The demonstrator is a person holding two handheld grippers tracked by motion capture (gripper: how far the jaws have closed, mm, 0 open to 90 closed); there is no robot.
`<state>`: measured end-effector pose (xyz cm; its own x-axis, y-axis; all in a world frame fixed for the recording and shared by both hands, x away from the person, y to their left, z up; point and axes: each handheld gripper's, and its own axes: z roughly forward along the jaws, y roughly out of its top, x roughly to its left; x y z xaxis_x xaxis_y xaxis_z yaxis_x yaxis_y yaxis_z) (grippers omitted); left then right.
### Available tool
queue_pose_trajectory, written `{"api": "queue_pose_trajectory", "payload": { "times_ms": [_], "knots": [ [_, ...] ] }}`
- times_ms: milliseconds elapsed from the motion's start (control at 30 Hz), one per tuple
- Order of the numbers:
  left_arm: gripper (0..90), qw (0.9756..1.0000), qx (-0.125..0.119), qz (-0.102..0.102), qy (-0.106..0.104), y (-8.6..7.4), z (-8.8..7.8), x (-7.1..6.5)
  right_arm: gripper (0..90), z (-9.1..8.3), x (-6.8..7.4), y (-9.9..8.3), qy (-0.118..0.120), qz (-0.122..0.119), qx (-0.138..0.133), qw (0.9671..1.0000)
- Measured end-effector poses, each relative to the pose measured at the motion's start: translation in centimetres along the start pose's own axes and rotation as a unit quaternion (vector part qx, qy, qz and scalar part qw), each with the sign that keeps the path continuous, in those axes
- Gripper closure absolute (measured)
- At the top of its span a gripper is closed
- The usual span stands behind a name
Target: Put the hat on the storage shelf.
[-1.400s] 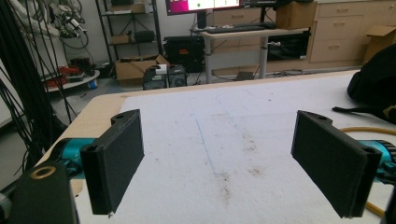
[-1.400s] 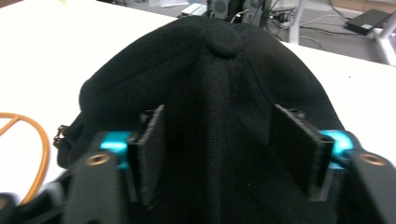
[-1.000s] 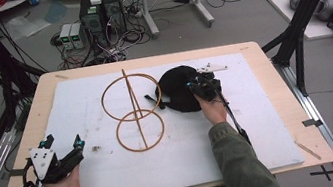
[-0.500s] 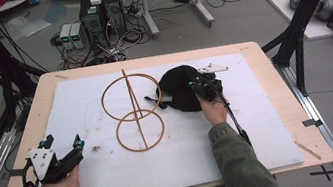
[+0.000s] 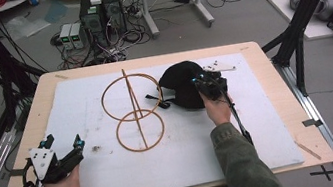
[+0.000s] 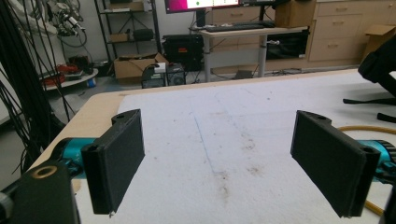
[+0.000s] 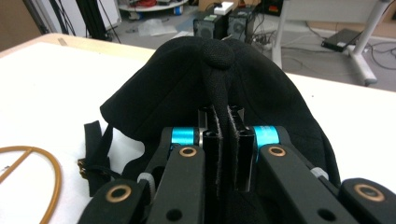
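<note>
A black fabric cap [image 5: 179, 85] lies on the white mat, right of centre. My right gripper [image 5: 203, 83] is at the cap's right side, shut on a raised fold of its cloth. In the right gripper view the fold [image 7: 219, 88] runs down between the two pressed jaws of that gripper [image 7: 223, 116]. The cap's strap [image 7: 95, 149] trails off to the left. My left gripper [image 5: 63, 141] rests near the table's front left corner, held by a hand. Its jaws stand wide open over bare mat in the left gripper view [image 6: 224, 154].
A wooden frame of two rings joined by a rod [image 5: 134, 111] lies flat just left of the cap. The white mat [image 5: 117, 177] covers most of the wooden table [image 5: 283, 90]. Black frame posts stand at both sides, and cables and computers sit on the floor beyond.
</note>
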<state>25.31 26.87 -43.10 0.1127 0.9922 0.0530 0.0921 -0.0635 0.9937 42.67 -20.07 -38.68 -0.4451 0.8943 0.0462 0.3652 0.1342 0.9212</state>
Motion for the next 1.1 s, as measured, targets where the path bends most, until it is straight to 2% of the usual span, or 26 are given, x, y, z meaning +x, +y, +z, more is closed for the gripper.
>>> {"api": "queue_pose_trajectory", "payload": {
  "times_ms": [333,467,667,867,1100],
  "knots": [
    [17.8,1.0,0.001,0.0,-0.001,0.0,0.0,0.0,86.5,-2.1,0.0,1.0,-0.005,-0.002,-0.04,0.9992],
    [17.8,1.0,0.002,0.0,-0.002,0.0,0.0,0.0,86.5,-3.2,-0.4,1.5,-0.004,0.01,-0.061,0.9981],
    [17.8,1.0,0.001,-0.001,-0.002,0.0,0.0,0.0,86.4,-4.6,-0.6,2.3,0.008,0.031,-0.095,0.9949],
    [17.8,1.0,0.0,-0.002,-0.003,0.0,0.0,0.0,86.4,-5.8,-0.4,3.2,-0.002,0.027,-0.124,0.9919],
    [17.8,1.0,0.001,-0.003,-0.003,0.0,0.0,0.0,86.3,-6.9,-0.2,3.9,0.002,0.033,-0.155,0.9873]
  ]
}}
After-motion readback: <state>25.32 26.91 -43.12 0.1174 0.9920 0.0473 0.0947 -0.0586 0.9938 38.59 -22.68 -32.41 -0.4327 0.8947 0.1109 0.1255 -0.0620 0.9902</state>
